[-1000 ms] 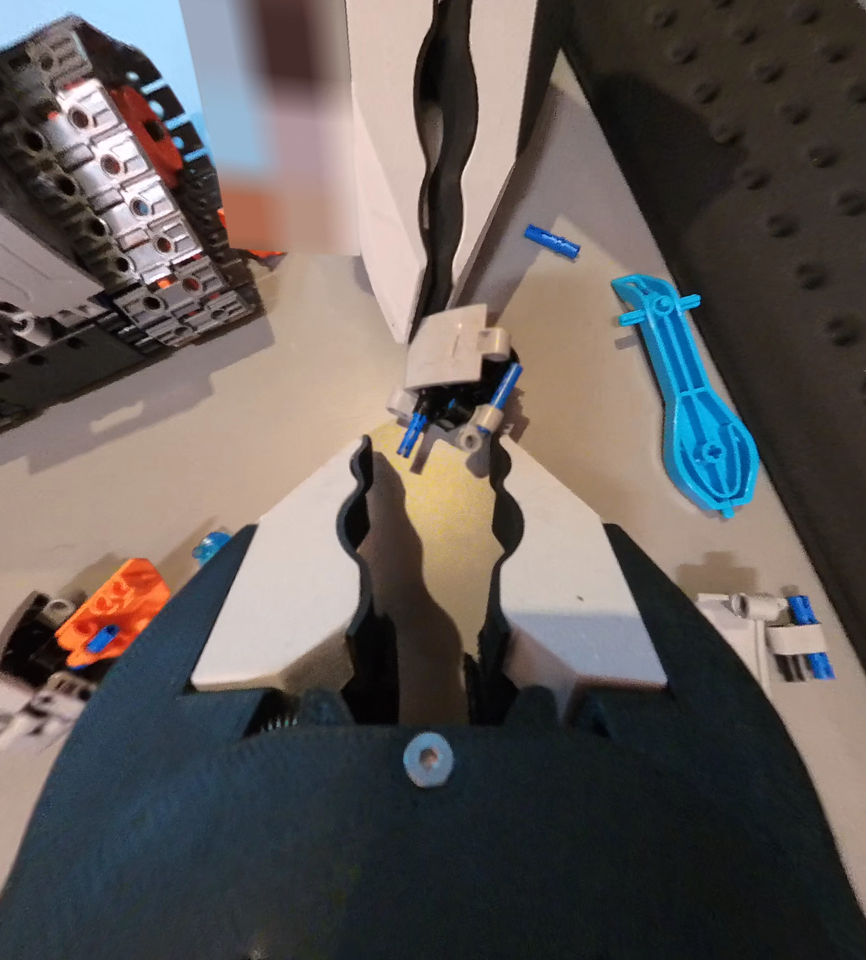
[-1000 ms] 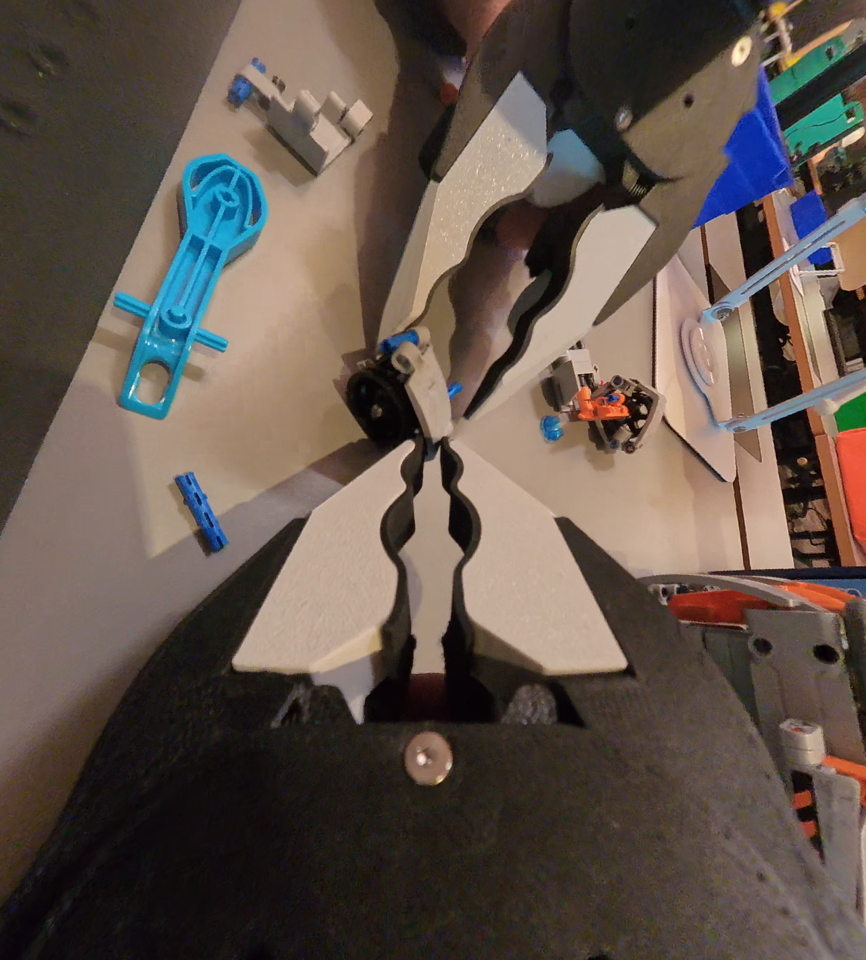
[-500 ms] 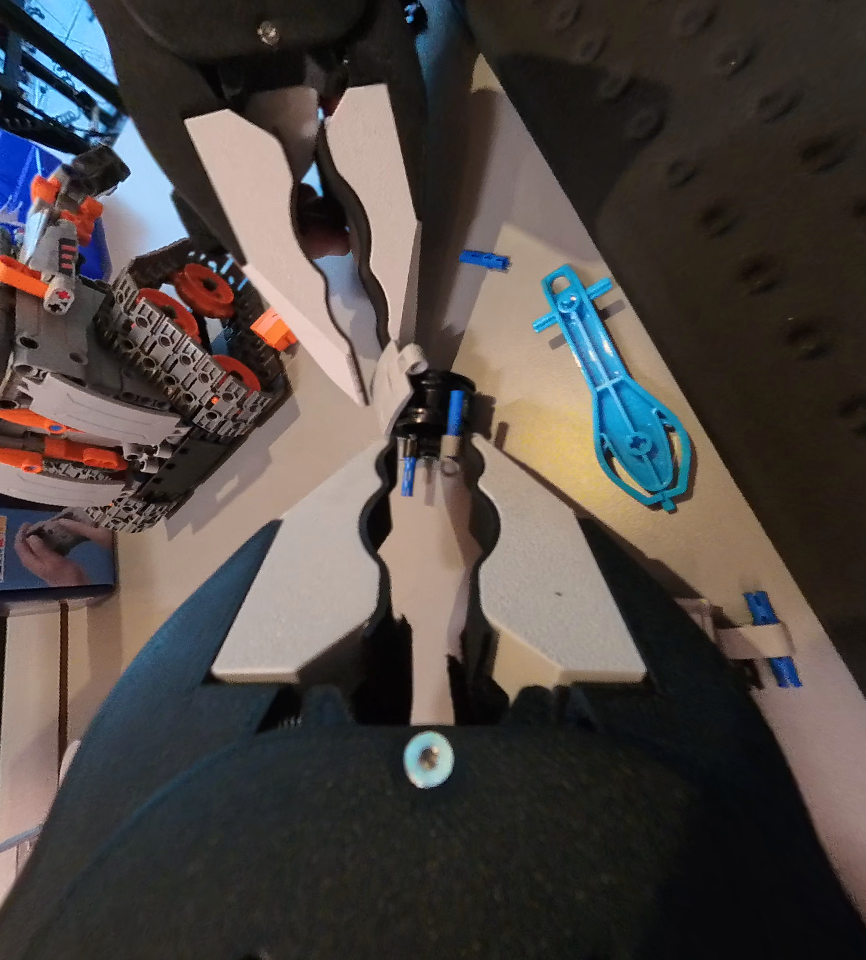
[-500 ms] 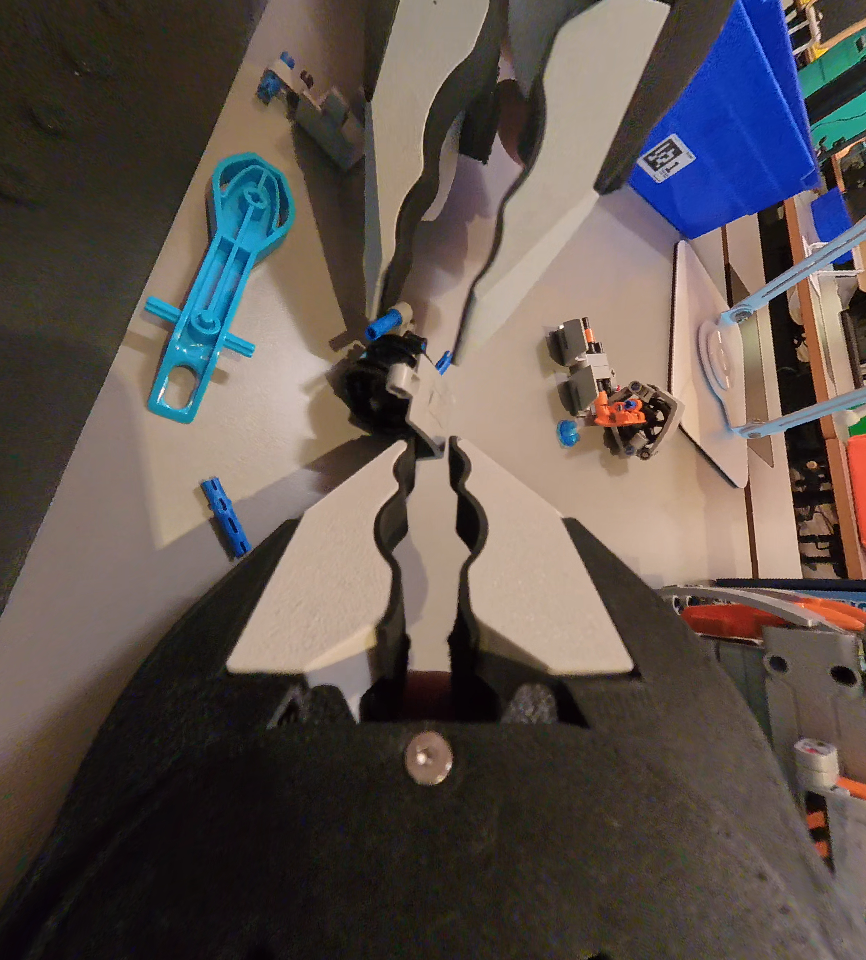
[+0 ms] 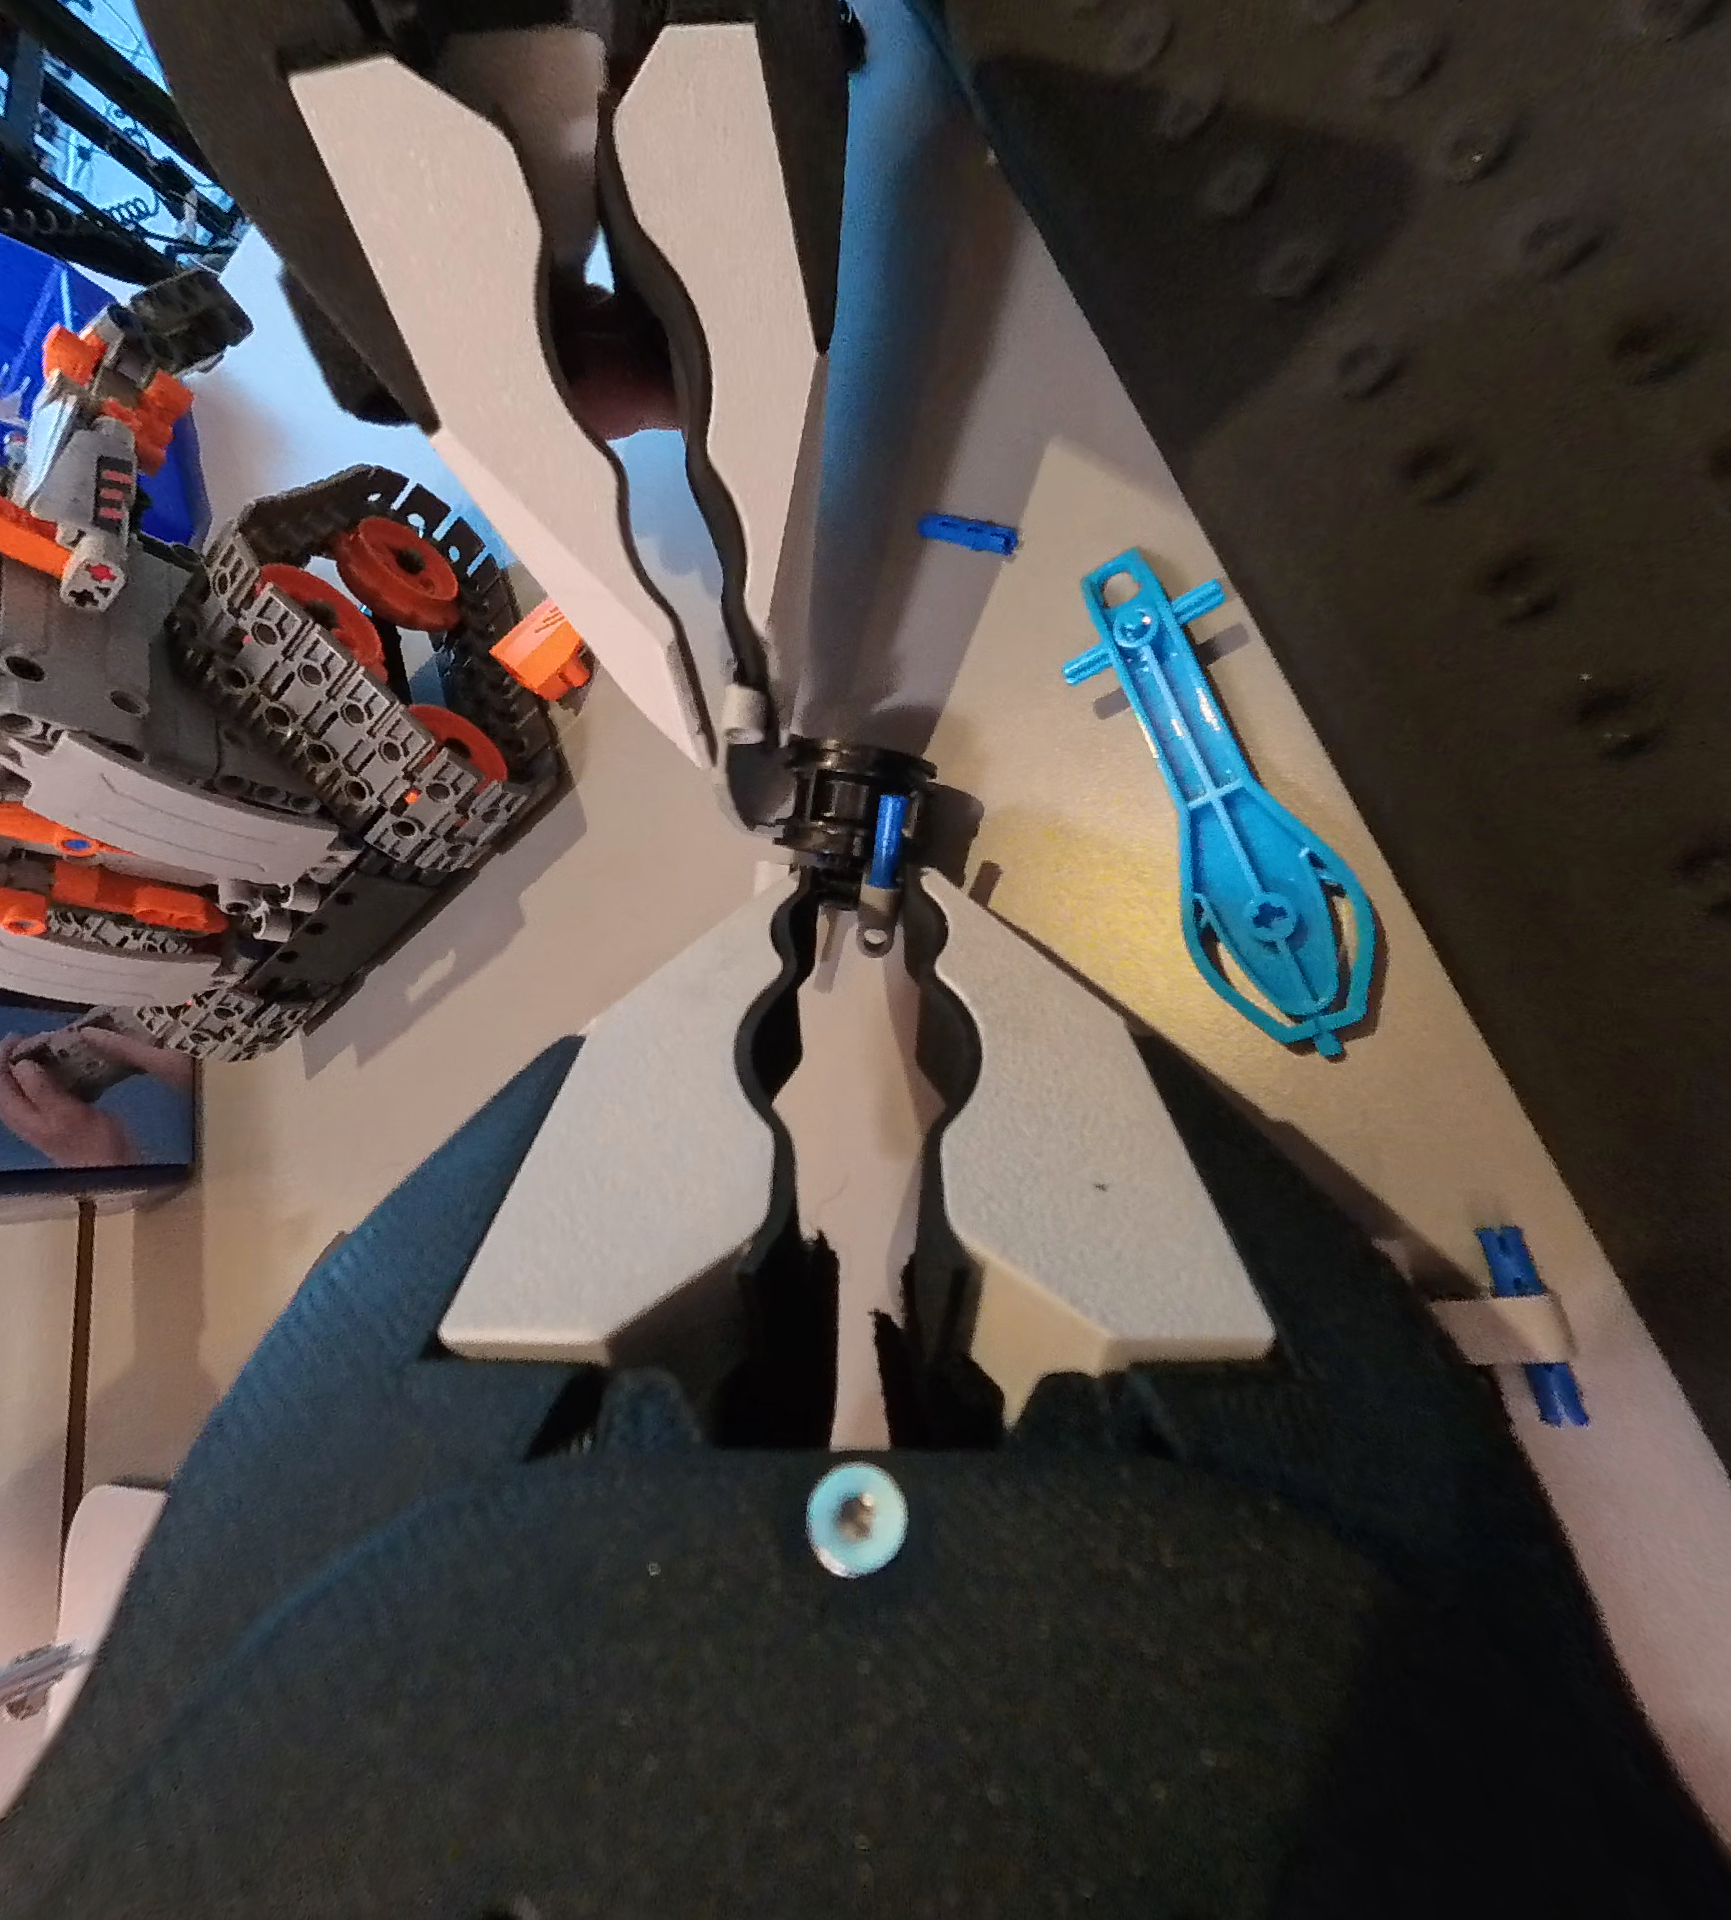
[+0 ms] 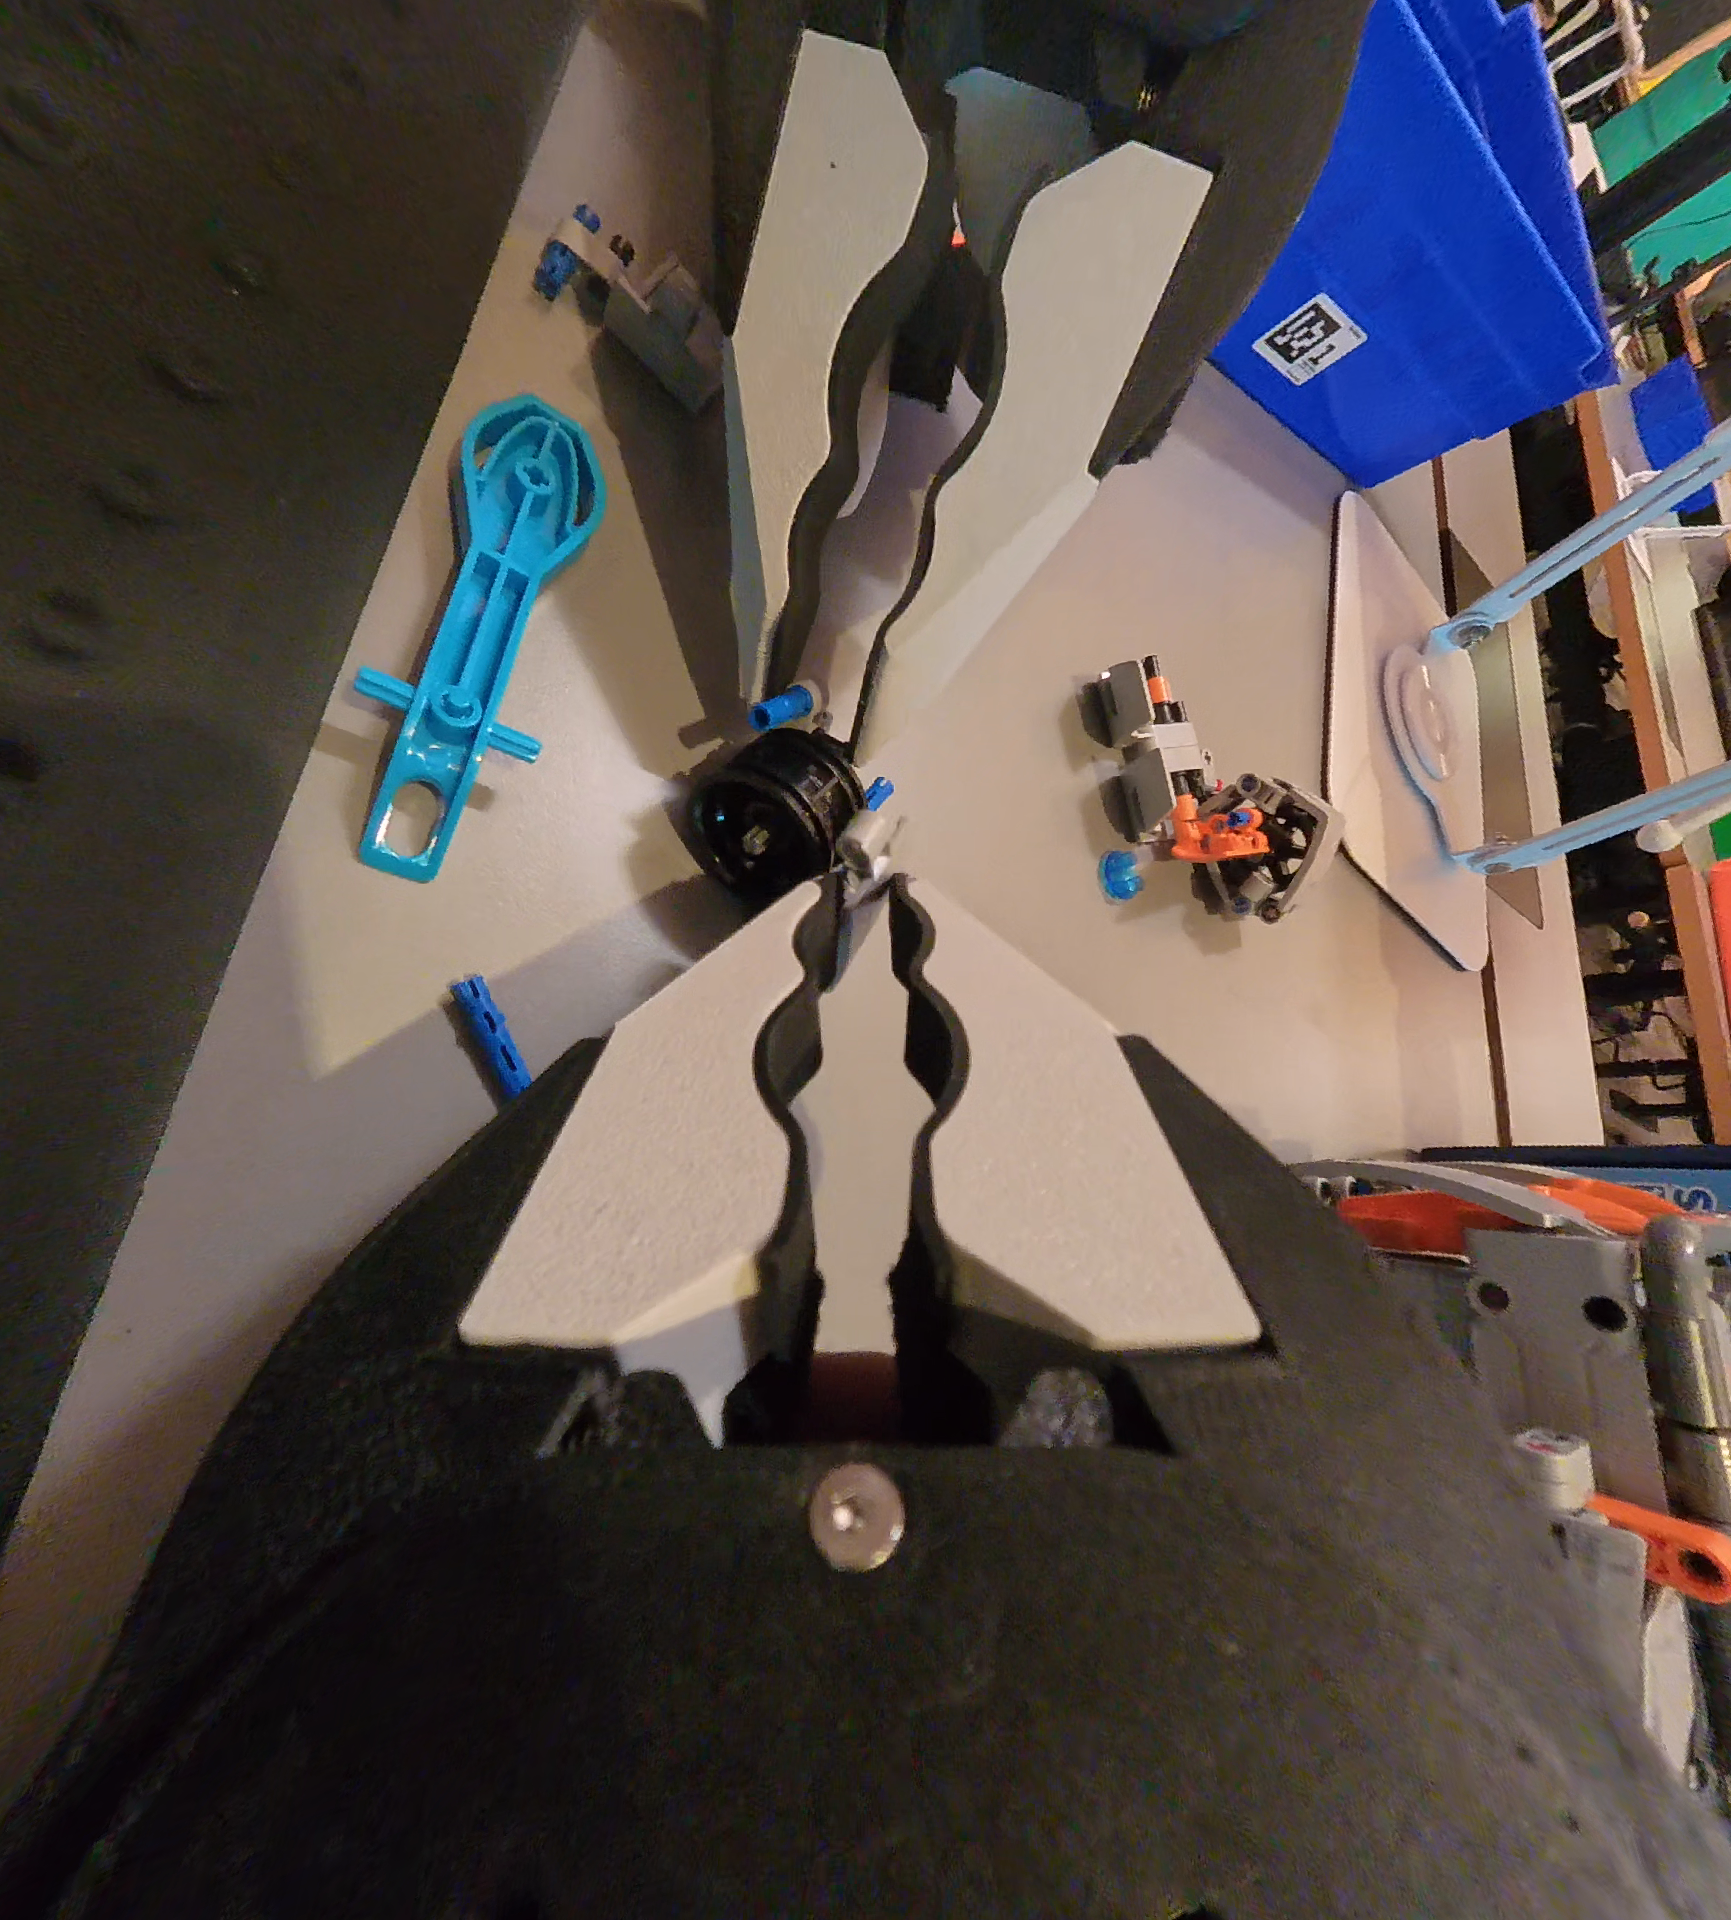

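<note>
Both grippers, left (image 5: pixel 856 909) and right (image 6: pixel 856 894), pinch the black wheel assembly (image 6: pixel 773 810), jaws nearly closed.

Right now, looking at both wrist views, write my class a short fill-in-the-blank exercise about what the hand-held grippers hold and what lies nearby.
1. Both hand-held grippers, left and right, pinch one small assembly built around a ____ wheel.
2. The light blue tool lies on the ____ table.
3. The tracked model has ____ wheels inside its black track.

Missing words: black; grey; orange
</note>
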The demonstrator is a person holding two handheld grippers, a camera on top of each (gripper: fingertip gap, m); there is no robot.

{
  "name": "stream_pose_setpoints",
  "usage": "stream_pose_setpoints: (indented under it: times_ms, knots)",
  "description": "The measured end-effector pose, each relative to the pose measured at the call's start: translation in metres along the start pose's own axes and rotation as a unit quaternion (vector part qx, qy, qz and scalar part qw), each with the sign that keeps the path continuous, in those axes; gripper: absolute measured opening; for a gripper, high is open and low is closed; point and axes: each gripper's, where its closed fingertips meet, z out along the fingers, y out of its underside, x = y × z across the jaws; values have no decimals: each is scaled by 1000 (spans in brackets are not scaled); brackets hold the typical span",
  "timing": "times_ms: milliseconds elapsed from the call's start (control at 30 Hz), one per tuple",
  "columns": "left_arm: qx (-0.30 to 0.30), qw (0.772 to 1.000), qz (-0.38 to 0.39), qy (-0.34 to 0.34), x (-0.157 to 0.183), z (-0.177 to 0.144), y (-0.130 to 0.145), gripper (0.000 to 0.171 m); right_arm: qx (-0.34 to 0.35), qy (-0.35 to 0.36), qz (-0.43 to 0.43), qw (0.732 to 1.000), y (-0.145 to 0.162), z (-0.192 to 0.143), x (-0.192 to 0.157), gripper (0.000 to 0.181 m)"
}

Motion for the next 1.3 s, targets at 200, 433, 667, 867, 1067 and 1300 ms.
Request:
stream_pose_setpoints:
  times_ms: [200, 433, 667, 867, 1067, 1300]
  knots:
    - [-4, 1000, -20, -3, -4, 1, 1, 13, -11, 9, -2, 1000, -2, -1, 3, 0]
    - [-6, 998, -55, 5, -8, 2, -2, 13, -36, 37, -12, 999, -4, 1, 8, 0]
    - [18, 996, -88, 9, -13, 0, -2, 13, -18, 73, -32, 997, -9, 3, 14, 0]
    - [45, 993, -109, 12, -18, -2, 0, 13, 14, 91, 10, 996, -7, 5, 26, 0]
    - [77, 988, -133, 24, -21, -7, -3, 13, 48, 61, 68, 995, -6, 8, 24, 0]
    - [57, 990, -124, 38, -14, -2, 6, 14, 56, 43, 46, 996, -10, 10, 13, 1]
